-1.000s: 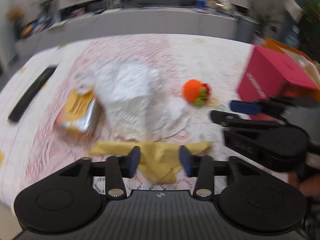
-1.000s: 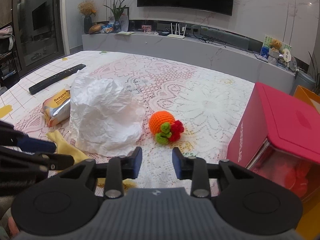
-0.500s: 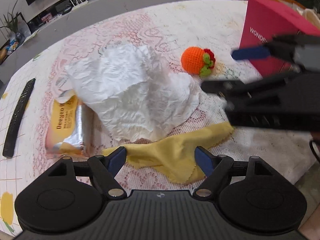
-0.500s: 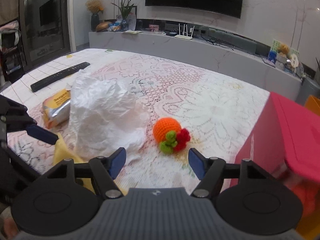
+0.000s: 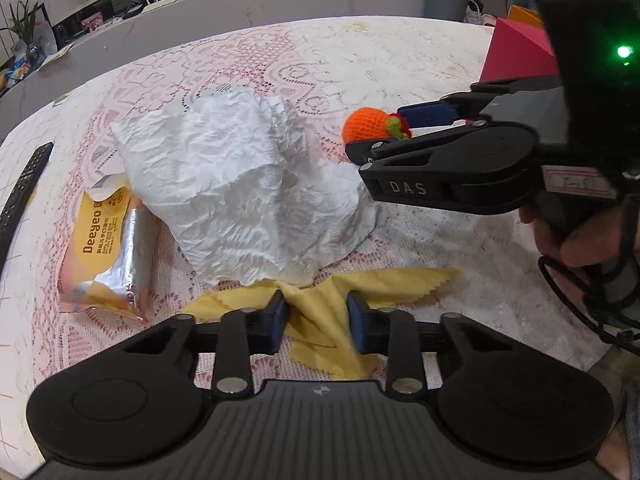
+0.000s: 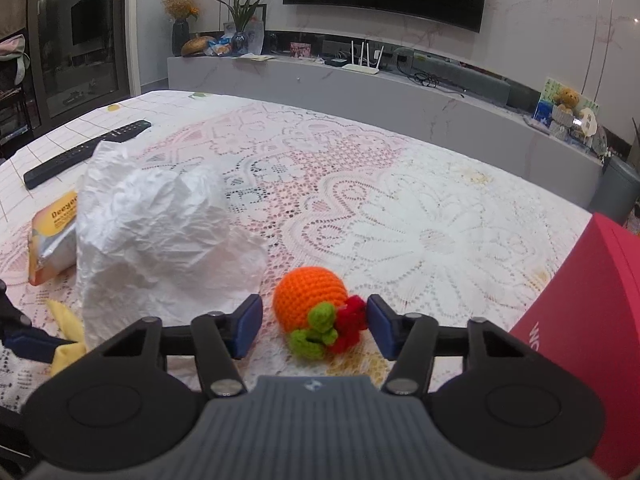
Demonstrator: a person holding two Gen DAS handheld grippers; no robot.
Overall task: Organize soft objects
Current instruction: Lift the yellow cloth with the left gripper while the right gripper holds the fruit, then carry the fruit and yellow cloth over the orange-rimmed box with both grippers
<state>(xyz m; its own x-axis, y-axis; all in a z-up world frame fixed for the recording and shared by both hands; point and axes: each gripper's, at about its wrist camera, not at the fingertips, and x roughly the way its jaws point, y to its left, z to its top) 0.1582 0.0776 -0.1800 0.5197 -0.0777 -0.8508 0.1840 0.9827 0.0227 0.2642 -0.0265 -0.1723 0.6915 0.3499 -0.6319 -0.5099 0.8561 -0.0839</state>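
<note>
Yellow cloth (image 5: 320, 320) lies at the near edge of the tabletop (image 5: 400, 52), partly under the white crumpled paper (image 5: 244, 188), and the left gripper (image 5: 316, 320) has just been closing on it: a raised fold sits between the pads and looks pinched, though I cannot be sure the grip is firm. The right gripper (image 6: 314, 326) has also just been closing and brackets the orange crochet ball (image 6: 310, 292), which rests beside the paper; its right pad is touching the red tuft while the left pad stands apart, so it is not yet gripping. Judging by this, the step in hand is a double pick-up. Next, the right gripper likely needs to close fully on the ball, then both items lift clear, perhaps toward the red box (image 6: 580, 312).
</note>
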